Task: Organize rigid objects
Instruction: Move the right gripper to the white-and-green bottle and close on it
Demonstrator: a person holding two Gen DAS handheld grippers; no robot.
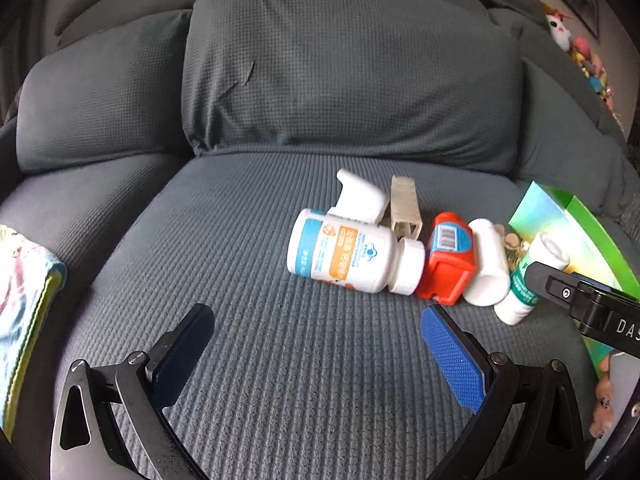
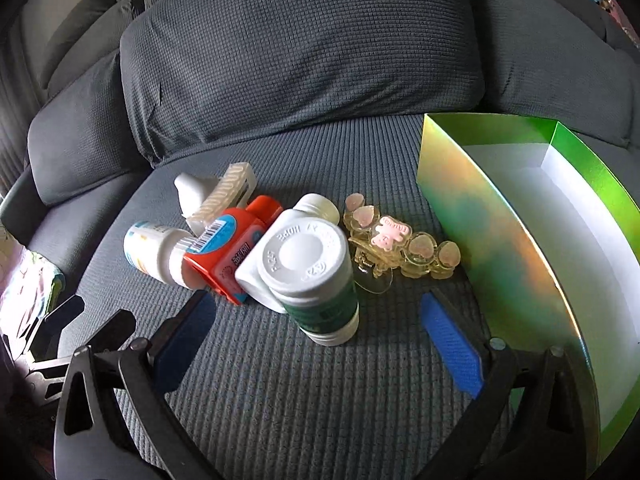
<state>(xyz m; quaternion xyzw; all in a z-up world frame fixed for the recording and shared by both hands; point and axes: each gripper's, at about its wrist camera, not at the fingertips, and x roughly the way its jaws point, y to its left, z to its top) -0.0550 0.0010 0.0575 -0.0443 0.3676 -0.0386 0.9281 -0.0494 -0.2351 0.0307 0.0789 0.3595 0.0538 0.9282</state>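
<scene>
The sofa [image 1: 320, 360], grey w/ ribbed fabric, is filling both views, seat cushion across the bottom half and back cushion [image 1: 348, 76] up top. Next biggest, the green box [image 2: 500, 248] is sitting along the right side of the right wrist view, open, white inside, nothing showing in it; in the left wrist view only its edge is peeking in at mid right. A folded cloth [image 1: 24, 300] is lying at the left edge of the left view.

The clutter is sitting mid-frame on the seat, all bunched up & touching. In the left view, L to R: a white bottle [image 1: 344, 256] w/ orange/blue label lying on its side, cap pointing right against a red block [image 1: 450, 264] w/ a barcode sticker, then a white jar [image 1: 488, 268], then a green-label bottle [image 1: 524, 284]. Behind the white bottle a white nozzle [image 1: 360, 196] and a beige clip [image 1: 405, 208] are leaning together. In the right view a yellowish hair claw [image 2: 400, 248] w/ pink hearts is lying just right of the pile, between it and the box.

Left gripper [image 1: 316, 360] is hovering low in its frame w/ jaws spread wide, nothing between them. Right gripper [image 2: 320, 348] is also spread wide, the green-label bottle sitting just beyond its fingertips, not gripped.
</scene>
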